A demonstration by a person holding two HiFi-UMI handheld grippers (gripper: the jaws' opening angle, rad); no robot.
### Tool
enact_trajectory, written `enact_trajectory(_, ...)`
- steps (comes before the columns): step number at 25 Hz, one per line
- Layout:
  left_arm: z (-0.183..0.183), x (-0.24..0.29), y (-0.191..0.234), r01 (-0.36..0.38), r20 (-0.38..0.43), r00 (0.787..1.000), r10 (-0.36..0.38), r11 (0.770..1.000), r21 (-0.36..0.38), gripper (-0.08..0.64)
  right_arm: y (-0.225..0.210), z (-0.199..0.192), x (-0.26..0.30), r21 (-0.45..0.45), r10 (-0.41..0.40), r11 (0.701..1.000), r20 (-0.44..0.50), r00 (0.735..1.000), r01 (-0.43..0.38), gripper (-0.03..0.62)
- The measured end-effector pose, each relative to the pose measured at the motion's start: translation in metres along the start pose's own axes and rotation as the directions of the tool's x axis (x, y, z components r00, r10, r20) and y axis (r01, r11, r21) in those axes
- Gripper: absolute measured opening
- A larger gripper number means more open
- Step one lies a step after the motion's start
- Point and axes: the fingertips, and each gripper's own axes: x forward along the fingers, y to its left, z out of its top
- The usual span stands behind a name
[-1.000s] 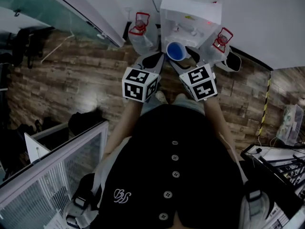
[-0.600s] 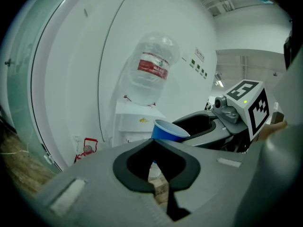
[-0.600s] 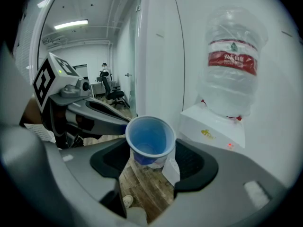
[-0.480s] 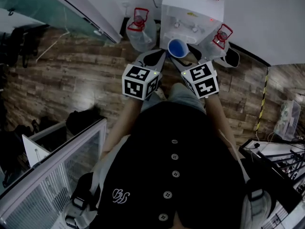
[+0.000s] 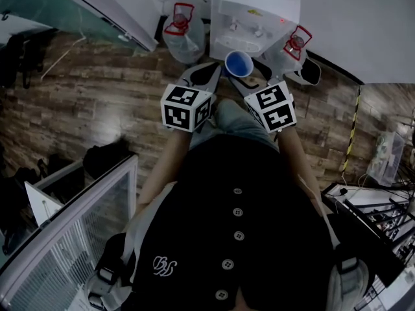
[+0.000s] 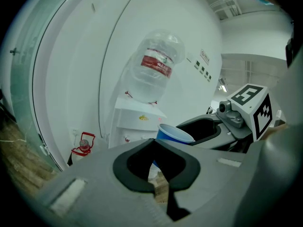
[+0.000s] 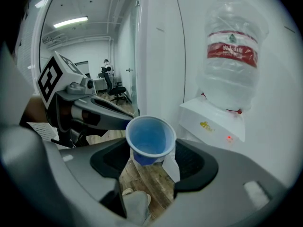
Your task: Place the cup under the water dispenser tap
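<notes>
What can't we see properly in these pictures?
Right gripper view: print on the red label of the clear upturned water bottle, too small.
Head view: that bottle, cut off by the top edge above the white water dispenser.
Left gripper view: lower part of the blue plastic cup, behind the shut left gripper.

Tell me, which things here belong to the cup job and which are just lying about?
Belongs to the job: blue cup; right gripper, shut on it; water dispenser.

Just lying about: red-handled bottle left of the dispenser; another bottle at its right; dark bundle on the floor; left gripper, shut, holding nothing.
</notes>
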Motion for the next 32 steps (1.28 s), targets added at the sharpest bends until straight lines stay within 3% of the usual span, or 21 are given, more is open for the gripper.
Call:
enact_trajectory(13,0.011,0.033,-0.004,-0.058,-0.002,0.998,0.058,0.998,-0.037,0.0,-0.034,0.009,0.009,-0.066,0.065,0.996,-0.005,0.998,-0.066,0.298)
enact_trajectory(32,-0.018,0.046,0.014,-0.08,-0.075,0.994,0.073,0.992,-0.095,0.0,-0.055,-0.015,0.033,-0.022,0.074,0.997,-0.059,0.996,-0.075,0.298)
